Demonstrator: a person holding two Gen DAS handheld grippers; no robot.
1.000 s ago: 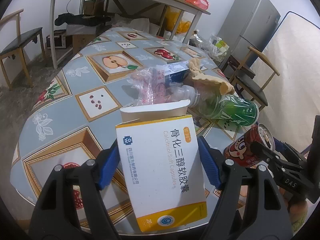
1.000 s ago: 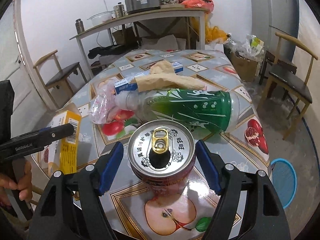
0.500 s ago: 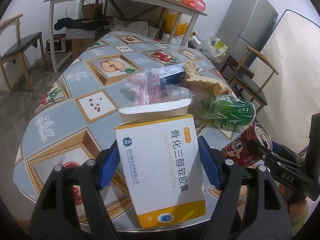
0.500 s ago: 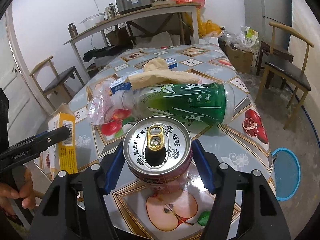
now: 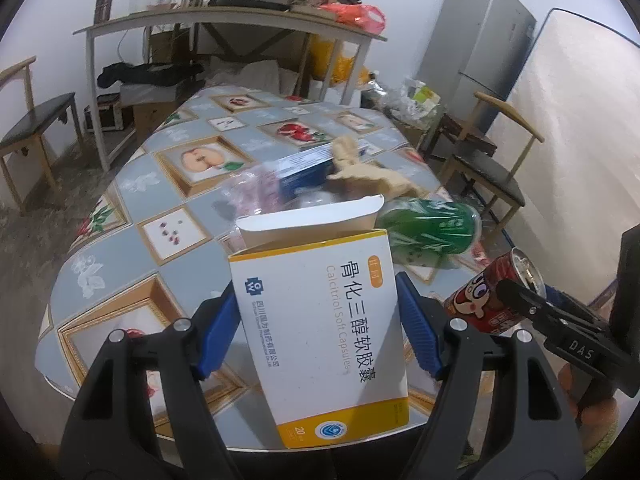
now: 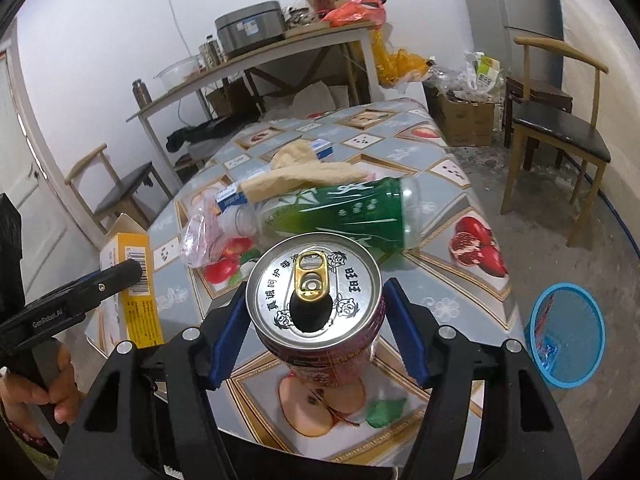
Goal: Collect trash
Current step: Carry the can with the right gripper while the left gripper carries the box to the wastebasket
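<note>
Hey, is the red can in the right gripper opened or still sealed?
Opened: the red can shows a dark hole under its gold pull tab.

Table (image 5: 120, 208) left half: bare patterned cloth, open passage from near edge toward far end. Centre-right blocked by trash cluster: green bottle (image 6: 352, 212) lying on side, crumpled plastic bag (image 6: 200, 236) at its neck, beige cloth (image 6: 308, 172) draped on top, blue-white box (image 5: 308, 170) behind. Near edge strip ahead of cluster open. Right of table: floor free except blue bin (image 6: 568, 332); wooden chair (image 6: 560, 128) farther back. Shelf table (image 5: 224, 20) closes far end.
</note>
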